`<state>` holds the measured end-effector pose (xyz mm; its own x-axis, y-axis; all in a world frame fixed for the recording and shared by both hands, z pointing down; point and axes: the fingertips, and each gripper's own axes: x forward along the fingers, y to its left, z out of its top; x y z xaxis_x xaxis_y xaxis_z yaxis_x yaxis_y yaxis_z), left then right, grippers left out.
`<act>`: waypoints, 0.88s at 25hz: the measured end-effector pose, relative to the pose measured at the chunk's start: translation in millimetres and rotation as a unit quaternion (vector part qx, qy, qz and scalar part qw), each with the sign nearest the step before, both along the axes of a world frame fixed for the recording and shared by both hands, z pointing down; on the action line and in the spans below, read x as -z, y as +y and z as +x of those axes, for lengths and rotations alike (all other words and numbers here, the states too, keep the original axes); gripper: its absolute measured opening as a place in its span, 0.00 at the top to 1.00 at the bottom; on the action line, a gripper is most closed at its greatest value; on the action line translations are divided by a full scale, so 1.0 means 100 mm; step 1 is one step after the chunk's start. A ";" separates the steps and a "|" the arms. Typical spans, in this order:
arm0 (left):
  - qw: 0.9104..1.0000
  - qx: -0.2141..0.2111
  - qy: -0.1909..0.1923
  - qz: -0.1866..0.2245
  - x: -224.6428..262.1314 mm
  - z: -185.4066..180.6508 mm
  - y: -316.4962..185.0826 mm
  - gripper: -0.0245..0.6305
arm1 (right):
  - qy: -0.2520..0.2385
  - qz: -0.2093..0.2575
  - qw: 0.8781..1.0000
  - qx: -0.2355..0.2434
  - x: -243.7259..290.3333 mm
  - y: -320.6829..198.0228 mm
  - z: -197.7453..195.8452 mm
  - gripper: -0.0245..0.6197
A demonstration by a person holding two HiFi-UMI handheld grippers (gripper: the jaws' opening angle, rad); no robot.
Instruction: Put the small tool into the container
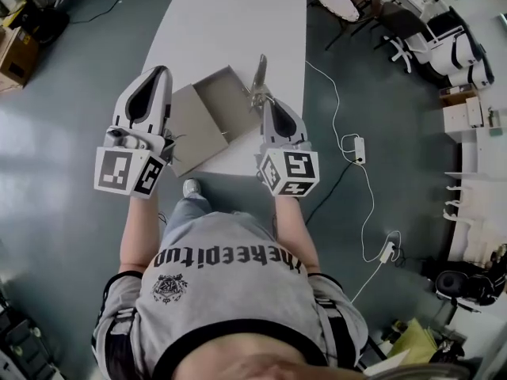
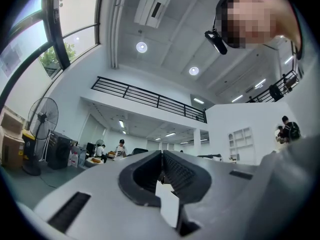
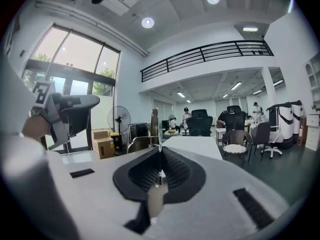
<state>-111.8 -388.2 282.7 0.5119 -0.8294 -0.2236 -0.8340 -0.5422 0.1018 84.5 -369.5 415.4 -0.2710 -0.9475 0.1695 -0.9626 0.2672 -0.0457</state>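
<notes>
While right gripper jaws pinch a thin, silvery small tool, left gripper jaws together, empty

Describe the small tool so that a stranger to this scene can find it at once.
Find the long white table with an open cardboard box at its near end. Right of the box, the right gripper is shut on the small tool: the only thin grey metal strip there, sticking out past the jaws.
</notes>
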 end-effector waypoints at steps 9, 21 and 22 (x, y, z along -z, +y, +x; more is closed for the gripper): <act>0.999 -0.039 0.000 -0.012 -0.17 -0.19 -0.46 0.94 | 0.104 -0.120 0.987 -0.017 -0.81 -0.31 -0.26 0.95; 0.997 -0.066 0.001 -0.041 -0.45 -0.35 -0.94 0.94 | 0.206 -0.257 0.944 -0.027 -1.63 -0.54 -0.37 0.95; 0.997 -0.068 0.002 -0.042 -0.47 -0.36 -0.96 0.94 | 0.217 -0.265 0.939 -0.029 -1.68 -0.55 -0.36 0.95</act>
